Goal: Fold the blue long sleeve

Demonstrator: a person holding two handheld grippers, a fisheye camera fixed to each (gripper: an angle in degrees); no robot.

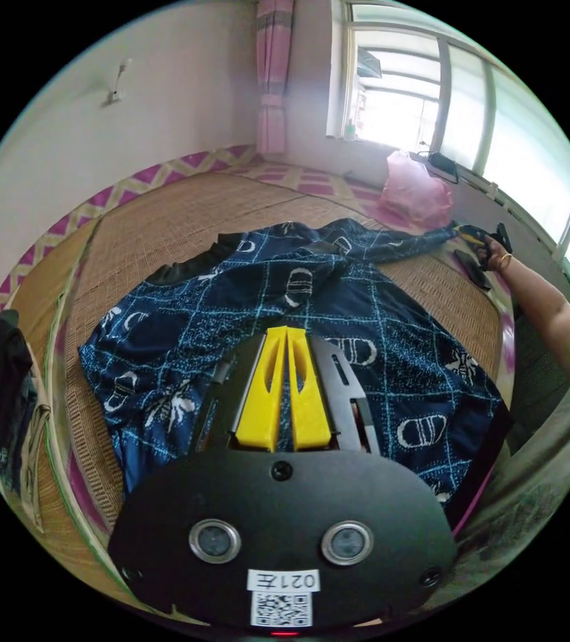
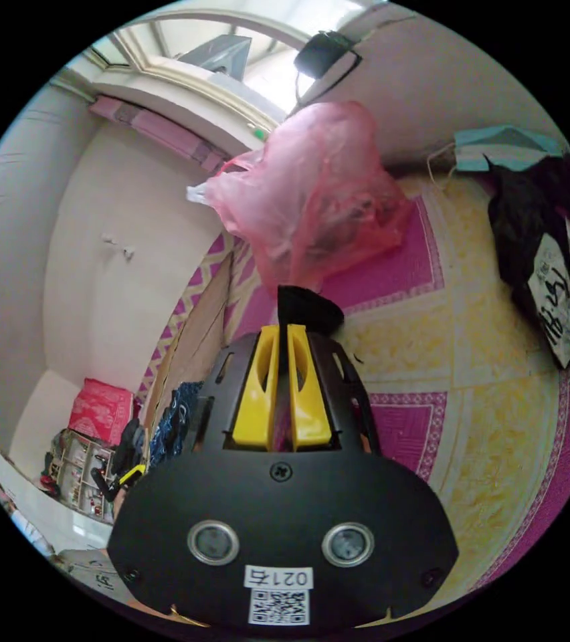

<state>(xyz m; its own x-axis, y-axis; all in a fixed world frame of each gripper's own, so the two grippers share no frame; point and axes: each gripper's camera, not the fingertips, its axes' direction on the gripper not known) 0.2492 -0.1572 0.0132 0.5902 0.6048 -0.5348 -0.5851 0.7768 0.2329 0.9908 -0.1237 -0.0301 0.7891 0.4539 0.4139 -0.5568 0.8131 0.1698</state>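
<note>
Meanwhile, the black cuff is clenched by the right gripper; the left gripper is held closed above the blue long sleeve, gripping nothing.

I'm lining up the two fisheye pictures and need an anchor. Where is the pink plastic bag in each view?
Left gripper view: the pink plastic bag sits upper right, on the floor below the window, beyond the blue shirt.
Right gripper view: the bag is upper centre, just beyond the right gripper.
Shared landmark: the pink-and-yellow patterned floor.
</note>
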